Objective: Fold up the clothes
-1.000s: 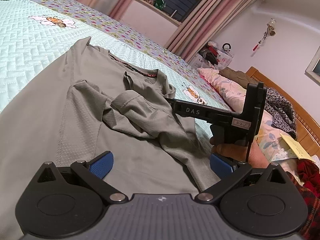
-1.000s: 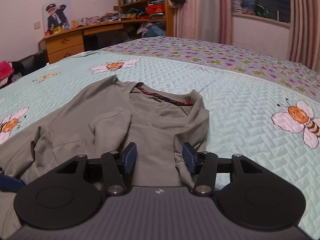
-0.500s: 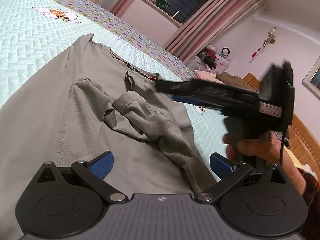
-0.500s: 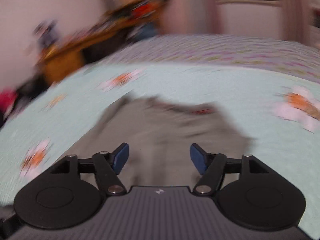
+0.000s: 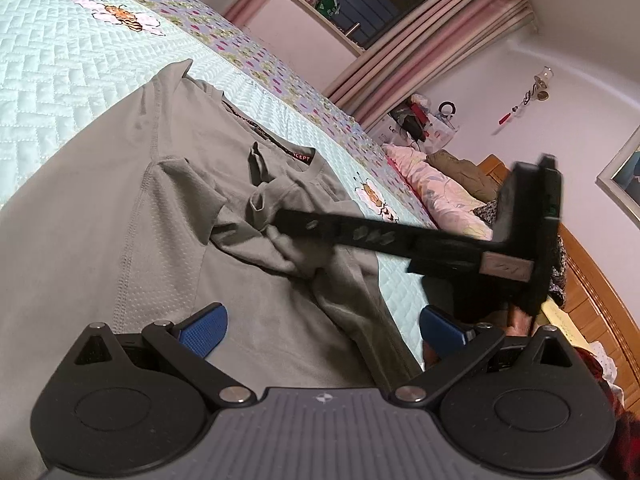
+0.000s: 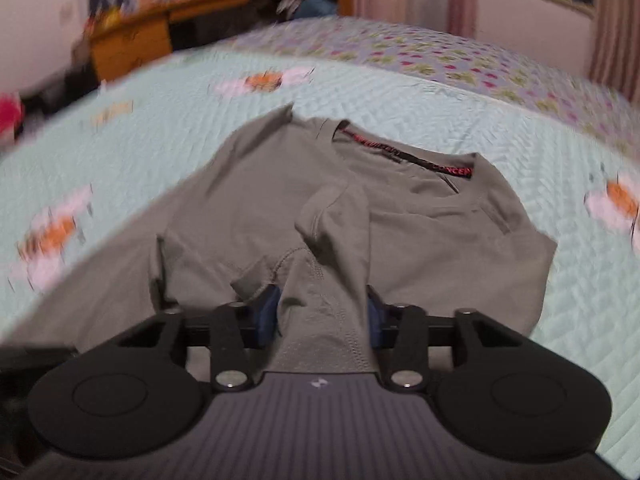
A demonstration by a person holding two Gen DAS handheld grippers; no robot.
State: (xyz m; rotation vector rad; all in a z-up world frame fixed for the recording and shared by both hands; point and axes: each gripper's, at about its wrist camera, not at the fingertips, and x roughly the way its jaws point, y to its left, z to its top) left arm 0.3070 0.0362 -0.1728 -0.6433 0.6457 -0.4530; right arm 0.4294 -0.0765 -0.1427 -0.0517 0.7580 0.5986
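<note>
Right gripper [image 6: 322, 314], nearest in the right wrist view: jaws just drawn inward, blue pads [image 6: 267, 314] pressed on a bunched fold of the grey T-shirt [image 6: 256, 208], cloth rising between them; picture blurred.

Left gripper [image 5: 320, 330], nearest in the left wrist view: jaws spread wide, released, blue pads [image 5: 204, 330] over flat grey cloth with nothing between them.

Same T-shirt [image 5: 132, 208] spread across the quilted bedspread [image 5: 52, 76], one sleeve doubled onto the chest, dotted mesh panel [image 5: 160, 280] along the side seam.

Right gripper [image 5: 280, 216] again, seen side-on from the left wrist view: long black finger reaching into the crumpled sleeve; raised lettering on its flank smeared, unreadable; small pale label [image 5: 506, 267] near its body, writing illegible.

Collar tape [image 5: 298, 156], red, letters "CEPT" readable from the left, "NCE" from the right [image 6: 456, 171].

Bee motifs [image 5: 120, 18] printed on the pale green bedspread, floral border [image 5: 240, 54] beyond.

Farthest: pink pillow [image 5: 436, 188], wooden headboard [image 5: 592, 280], pink curtains [image 5: 424, 46], dark window [image 5: 380, 0]; wooden desk [image 6: 132, 38] blurred.
</note>
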